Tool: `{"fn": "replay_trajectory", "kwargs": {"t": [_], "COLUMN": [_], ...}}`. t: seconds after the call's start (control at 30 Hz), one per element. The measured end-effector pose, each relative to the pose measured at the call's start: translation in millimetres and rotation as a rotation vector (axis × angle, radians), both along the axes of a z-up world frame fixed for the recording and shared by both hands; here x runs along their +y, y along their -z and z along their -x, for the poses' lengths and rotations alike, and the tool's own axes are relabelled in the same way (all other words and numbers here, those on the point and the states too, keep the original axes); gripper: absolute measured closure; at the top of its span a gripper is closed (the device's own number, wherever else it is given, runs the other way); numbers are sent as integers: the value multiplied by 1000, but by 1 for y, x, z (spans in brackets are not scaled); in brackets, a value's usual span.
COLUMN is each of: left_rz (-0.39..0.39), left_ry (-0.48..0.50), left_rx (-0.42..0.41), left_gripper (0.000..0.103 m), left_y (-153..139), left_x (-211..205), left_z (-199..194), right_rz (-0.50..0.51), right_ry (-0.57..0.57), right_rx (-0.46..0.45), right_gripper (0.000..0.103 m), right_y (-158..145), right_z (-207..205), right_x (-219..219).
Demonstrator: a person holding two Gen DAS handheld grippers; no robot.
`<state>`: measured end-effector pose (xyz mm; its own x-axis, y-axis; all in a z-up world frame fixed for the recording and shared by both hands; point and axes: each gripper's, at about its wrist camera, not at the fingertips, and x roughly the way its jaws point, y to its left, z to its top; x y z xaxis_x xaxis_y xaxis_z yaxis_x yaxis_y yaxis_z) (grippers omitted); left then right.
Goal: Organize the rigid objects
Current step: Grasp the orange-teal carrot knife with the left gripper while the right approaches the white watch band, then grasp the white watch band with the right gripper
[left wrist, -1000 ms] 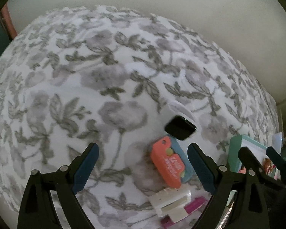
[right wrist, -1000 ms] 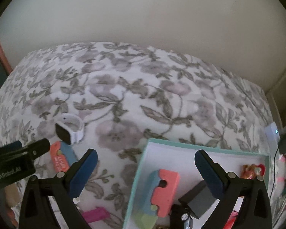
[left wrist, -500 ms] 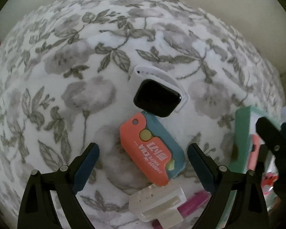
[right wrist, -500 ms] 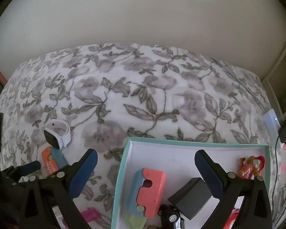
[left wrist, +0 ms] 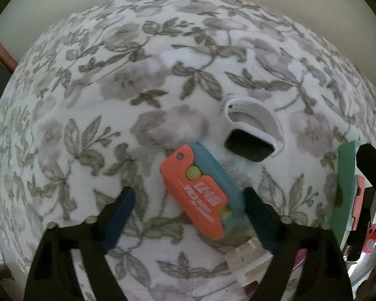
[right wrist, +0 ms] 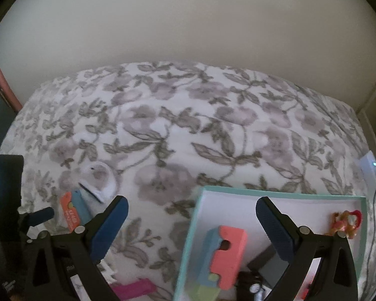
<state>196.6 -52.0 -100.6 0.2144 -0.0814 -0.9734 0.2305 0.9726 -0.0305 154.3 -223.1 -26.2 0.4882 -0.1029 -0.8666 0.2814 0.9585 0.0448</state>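
The left tongs (left wrist: 188,198) point steeply down at the bed (left wrist: 112,100), their jaws apart and just now closing in. Between them lies the orange-and-blue toy (left wrist: 203,195), tilted, its blue edge right beside the right-hand jaw; whether that pad touches it cannot be told, and the other pad stands clear of it. Just beyond the toy, nearly touching its far end, sits the white smartwatch (left wrist: 253,135) with its dark face turned toward the tongs. Under the right-hand jaw a white plastic piece (left wrist: 248,258) pokes out, with a pink piece (left wrist: 299,260) beside it. Farther right is the wall of the teal box (left wrist: 344,190).

The right tongs (right wrist: 190,215) hang open and empty over the near left corner of the teal box (right wrist: 275,192). Inside the box lie a second orange-and-blue toy (right wrist: 225,255), a dark block (right wrist: 265,260) and a small figurine (right wrist: 346,223).
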Motion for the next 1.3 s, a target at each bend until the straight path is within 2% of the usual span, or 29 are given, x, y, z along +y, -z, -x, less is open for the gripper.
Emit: {"fn": "replay_trajectory", "kwargs": {"t": [0.07, 0.13, 0.27, 0.63, 0.87, 0.97, 1.07, 1.3], "left_rz": [11, 26, 44, 37, 75, 76, 74, 69], "left_ry": [0, 1, 6, -120, -177, -175, -176, -177], "left_rx": [8, 13, 13, 3, 7, 5, 1, 0], "left_gripper": [36, 37, 49, 50, 50, 50, 51, 51], "left_y": [0, -1, -4, 1, 3, 4, 1, 4], "left_x": [6, 14, 24, 84, 120, 124, 117, 112], "left_z": [-1, -2, -4, -27, -38, -40, -36, -40], "right_rz": [-22, -40, -61, -56, -45, -44, -65, -69], "right_ry": [-7, -18, -47, -120, -162, -181, -194, -188], "right_rx": [-20, -31, -33, 10, 39, 53, 71, 95], "right_gripper": [1, 2, 2, 2, 6, 8, 15, 16], "right_y": [-1, 0, 6, 28, 41, 47, 53, 60], "right_z": [-3, -6, -14, -45, -60, -65, -69, -72], "right_x": [5, 10, 25, 65, 86, 94, 96, 95]}}
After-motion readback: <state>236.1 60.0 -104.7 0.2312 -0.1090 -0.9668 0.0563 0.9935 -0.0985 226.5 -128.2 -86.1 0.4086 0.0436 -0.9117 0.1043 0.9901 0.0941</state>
